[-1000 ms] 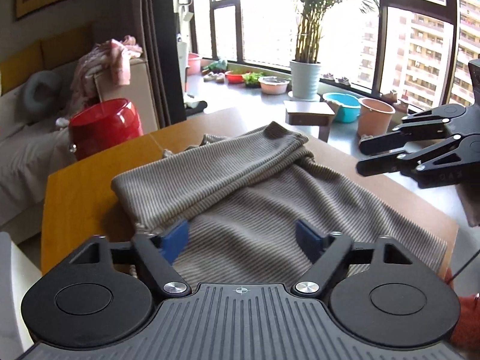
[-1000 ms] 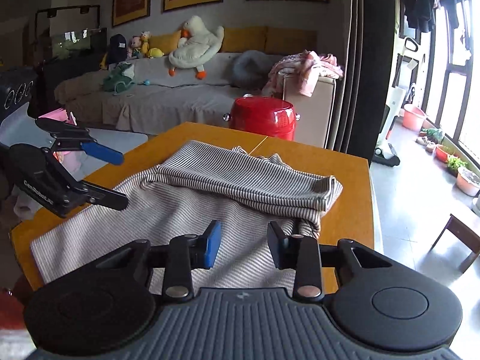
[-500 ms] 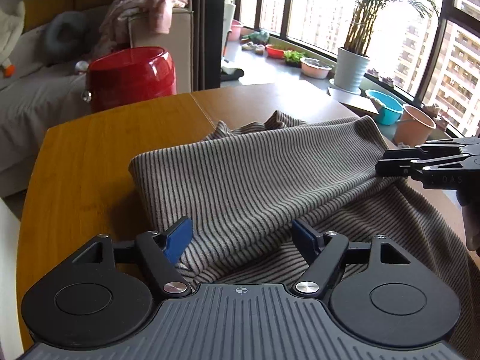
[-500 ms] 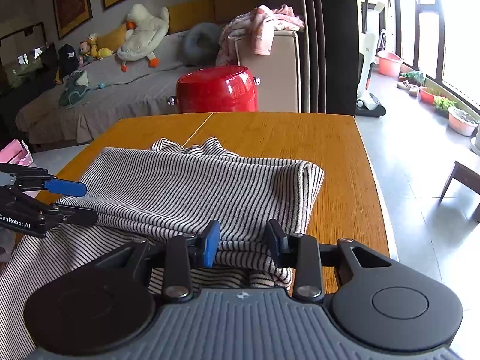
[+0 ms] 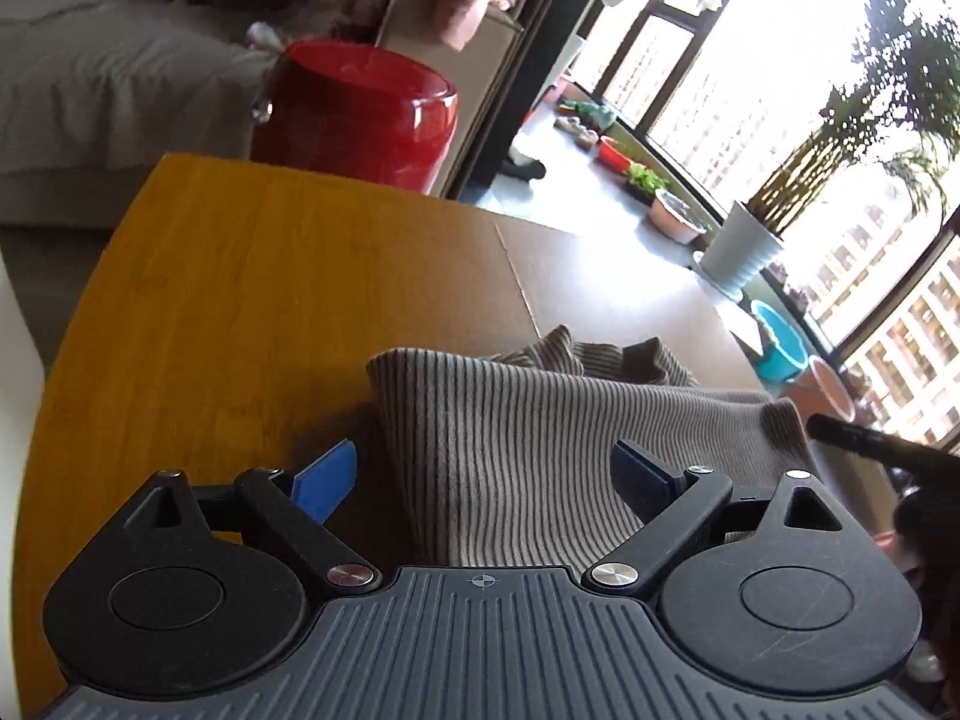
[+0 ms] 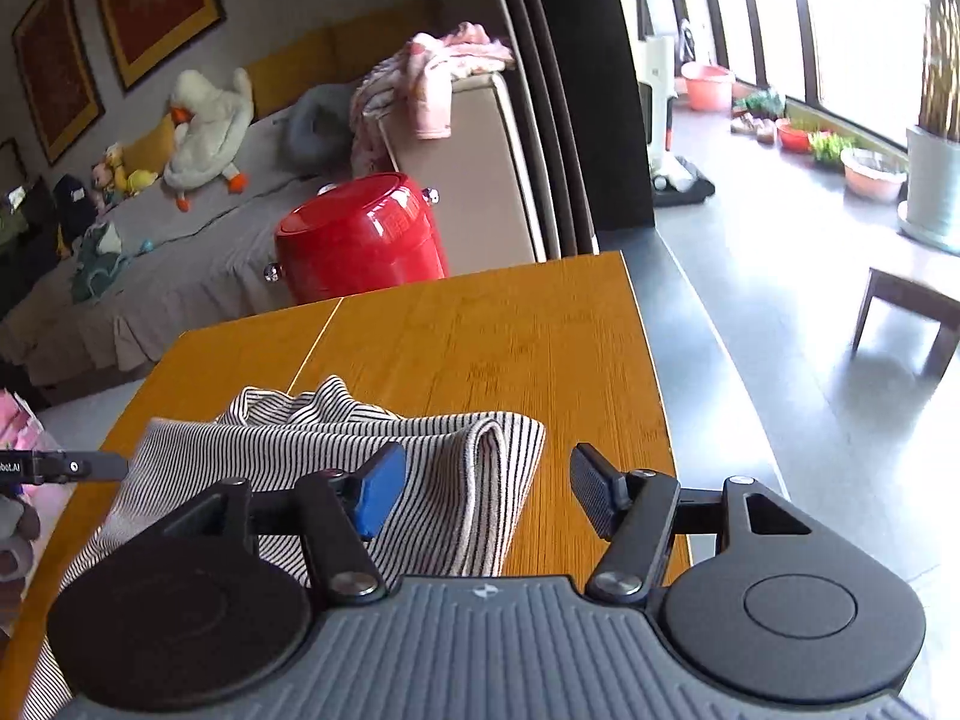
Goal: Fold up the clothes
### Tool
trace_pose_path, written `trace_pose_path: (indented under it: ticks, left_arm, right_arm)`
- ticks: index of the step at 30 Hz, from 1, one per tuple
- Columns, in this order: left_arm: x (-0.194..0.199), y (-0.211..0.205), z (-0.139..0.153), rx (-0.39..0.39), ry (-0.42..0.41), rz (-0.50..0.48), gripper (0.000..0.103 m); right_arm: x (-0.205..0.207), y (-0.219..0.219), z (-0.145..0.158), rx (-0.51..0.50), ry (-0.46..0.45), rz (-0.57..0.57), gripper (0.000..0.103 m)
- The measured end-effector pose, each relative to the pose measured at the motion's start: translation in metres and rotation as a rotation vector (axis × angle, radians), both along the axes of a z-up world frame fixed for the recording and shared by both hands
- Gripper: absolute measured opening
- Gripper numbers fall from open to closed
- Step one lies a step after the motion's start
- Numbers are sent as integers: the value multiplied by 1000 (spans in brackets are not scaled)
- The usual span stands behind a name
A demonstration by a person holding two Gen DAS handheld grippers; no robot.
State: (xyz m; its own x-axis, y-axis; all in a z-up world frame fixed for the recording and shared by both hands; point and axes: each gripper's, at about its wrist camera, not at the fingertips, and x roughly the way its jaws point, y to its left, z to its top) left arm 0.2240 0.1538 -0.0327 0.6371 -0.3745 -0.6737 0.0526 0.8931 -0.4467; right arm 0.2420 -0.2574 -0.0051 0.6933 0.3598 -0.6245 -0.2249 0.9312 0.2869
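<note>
I had both tongs over the striped top [image 5: 540,450], which lay folded over on the wooden table [image 5: 240,312], on the side away from the red drum [image 5: 354,108] that stood on the floor just past the table's far edge. The left tongs [image 5: 480,474] had just been opening and stood wide, with the left-hand corner of the folded cloth sitting between the blue pads [image 5: 327,477] – neither pad pressed on it, so I held nothing there. The right tongs [image 6: 486,495] had just been opening too, about half spread, and straddled the rounded fold at the cloth's other end, again with a gap on both sides. In the right view the striped top [image 6: 360,450] reached from that fold back toward the near edge of the table [image 6: 510,330], with a bunched bit of fabric poking out on the side facing the drum.

I judged the fold across the body to be laid down and let go – the release step. The next move, as I read it, called for backing both tongs off without dragging the top layer, then taking a fresh hold on one end of the folded band to bring it over the other, keeping the edges lined up
</note>
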Motion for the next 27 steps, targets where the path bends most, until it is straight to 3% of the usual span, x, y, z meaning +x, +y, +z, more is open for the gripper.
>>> trace_pose_path:
  ticks: [3,9,14,15,19,22,27]
  left_arm:
    - [10,1,-11,-59,7,-5,95]
    - [29,-10,-15,-68,-32,-49,95]
    - [42,-17,-17,-50,-51,-81,95]
    - [43,-18,-17,-44,-54,-89,90]
    - [44,-12,-21,-17,-66,-66,47]
    - [50,-4,-25,-53,-63,-48,39]
    - [68,0,-26,-65,-74,-51,40]
  right_arm:
    - [19,1,-18,38,60,-2,61]
    - [43,11,-37,113,90,56,61]
    - [51,27,-38,63,59,116,61]
    - [51,30,-37,46,53,130,54]
    - [51,24,-38,72,59,134,37]
    - [56,24,-38,73,58,146,36]
    - [83,29,-36,34,66,182,44]
